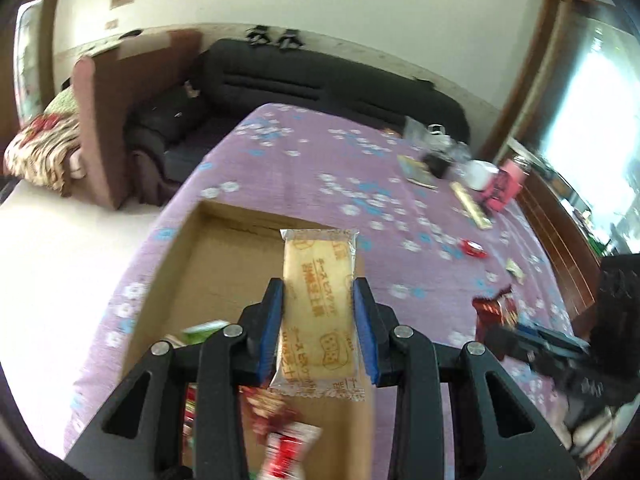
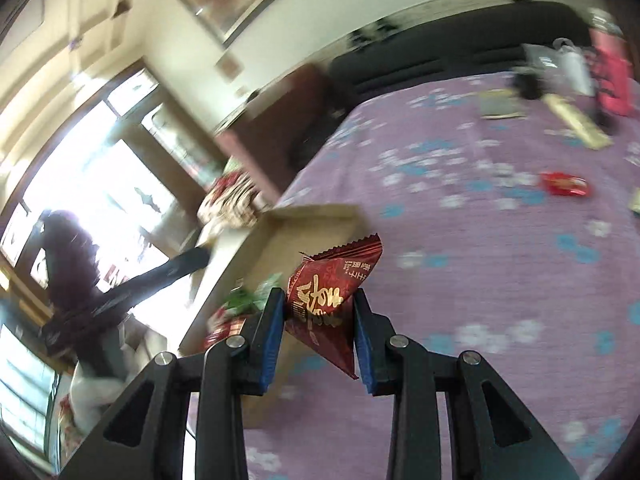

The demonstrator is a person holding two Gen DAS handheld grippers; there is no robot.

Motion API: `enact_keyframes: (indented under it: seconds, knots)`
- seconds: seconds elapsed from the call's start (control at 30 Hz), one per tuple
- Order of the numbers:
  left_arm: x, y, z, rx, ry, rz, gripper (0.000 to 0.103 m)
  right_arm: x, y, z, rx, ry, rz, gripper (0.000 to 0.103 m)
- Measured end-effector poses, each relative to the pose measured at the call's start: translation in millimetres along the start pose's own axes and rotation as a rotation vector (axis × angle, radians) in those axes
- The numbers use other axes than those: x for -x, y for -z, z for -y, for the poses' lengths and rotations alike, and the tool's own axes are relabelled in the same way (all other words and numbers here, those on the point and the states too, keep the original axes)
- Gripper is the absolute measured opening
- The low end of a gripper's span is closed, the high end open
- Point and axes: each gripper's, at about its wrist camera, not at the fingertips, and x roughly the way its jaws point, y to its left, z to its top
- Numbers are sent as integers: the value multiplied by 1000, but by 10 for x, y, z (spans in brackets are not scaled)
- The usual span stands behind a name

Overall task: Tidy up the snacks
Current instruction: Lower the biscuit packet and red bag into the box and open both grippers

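Note:
My left gripper is shut on a yellow biscuit packet and holds it above the open cardboard box. Green and red snack packets lie in the box. My right gripper is shut on a dark red snack packet, held just right of the cardboard box. In the left wrist view the right gripper shows at the right with that red packet.
The table has a purple flowered cloth. A small red packet, a long gold packet, a pink box and cups lie at the far side. A dark sofa stands behind the table.

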Motion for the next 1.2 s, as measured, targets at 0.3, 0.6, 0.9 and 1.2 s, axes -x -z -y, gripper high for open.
enact_keyframes:
  seconds: [0.3,0.6,0.9,1.2]
  knots:
    - [-555,-48,-540,49,-48,-85,36,-857,-157,-450,80,42,-112,32]
    - [-859,-16,-703,56,-75,-133,36,-1375,-182,-325,79,129,-182,32]
    - [-847,-7,-614,14,-133,-118,47,-1618,-120,-309,74,149,-227,32]
    - [-561,49,-416,-19,-169,-32,69,-1431,-142,-437,115,131,-160,38]
